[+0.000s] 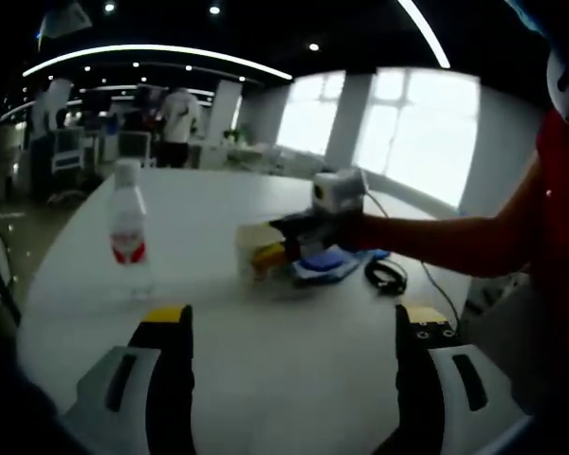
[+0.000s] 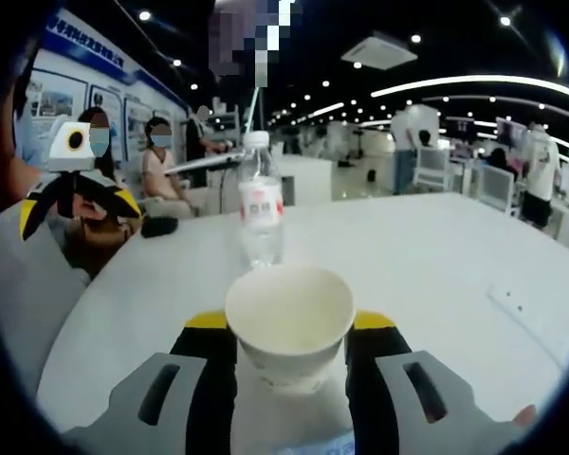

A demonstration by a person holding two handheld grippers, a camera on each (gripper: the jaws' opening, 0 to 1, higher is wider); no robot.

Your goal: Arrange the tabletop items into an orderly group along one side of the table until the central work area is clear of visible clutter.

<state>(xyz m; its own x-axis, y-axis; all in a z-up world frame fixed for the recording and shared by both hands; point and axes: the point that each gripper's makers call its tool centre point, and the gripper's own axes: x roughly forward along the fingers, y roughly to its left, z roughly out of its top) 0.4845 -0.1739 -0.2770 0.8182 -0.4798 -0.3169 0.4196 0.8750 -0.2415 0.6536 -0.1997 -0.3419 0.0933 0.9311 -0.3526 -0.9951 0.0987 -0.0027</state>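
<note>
On the white counter (image 2: 436, 246) in a lit hall, the right hand-held gripper (image 2: 291, 346) clasps a paper cup (image 2: 289, 322) at lower centre and should keep it level beside the water bottle (image 2: 260, 199), while the left hand-held gripper (image 1: 294, 327) gapes empty.

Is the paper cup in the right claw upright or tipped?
Upright: the paper cup sits between the right claw jaws with its open mouth facing up.

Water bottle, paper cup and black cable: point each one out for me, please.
Water bottle (image 2: 260, 207): right gripper view, on its white label.
Paper cup (image 2: 289, 322): right gripper view, inside the bowl, between the right gripper's jaws.
Black cable (image 1: 387, 275): left gripper view, on the coiled loop lying on the table.
</note>
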